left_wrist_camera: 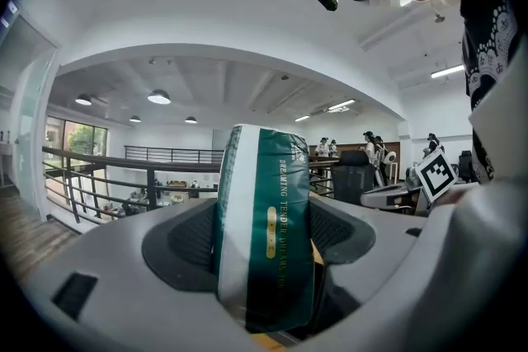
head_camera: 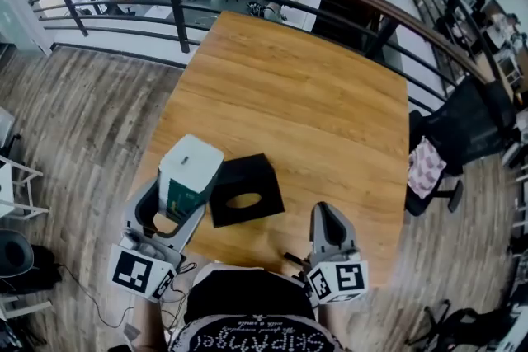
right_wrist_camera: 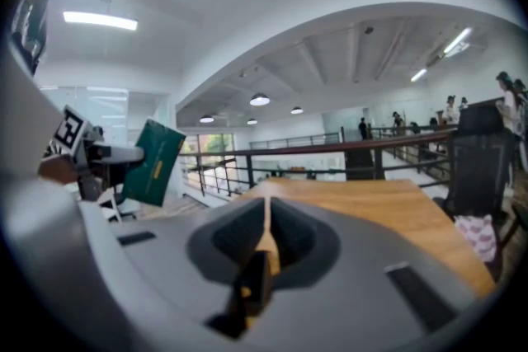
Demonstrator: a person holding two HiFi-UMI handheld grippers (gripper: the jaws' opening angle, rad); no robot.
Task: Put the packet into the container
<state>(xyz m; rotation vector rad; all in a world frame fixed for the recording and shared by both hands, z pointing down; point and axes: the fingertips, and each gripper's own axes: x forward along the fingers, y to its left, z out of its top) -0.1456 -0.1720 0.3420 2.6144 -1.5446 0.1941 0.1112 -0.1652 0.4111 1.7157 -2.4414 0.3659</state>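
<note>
The left gripper had its fingers squeezed on the green and white packet, which stood up tall between them. The black container sat on the desk, just to the right of those fingers. The right gripper was further right, its fingers pressed together on nothing. The hole on top of the container looked small. The fat packet could catch on the rim and push the container away, since nothing held it. The packet looked soft too, so it might slip out.

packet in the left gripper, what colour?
The packet is dark green with a white band and gold lettering; clearest in the left gripper view.
</note>
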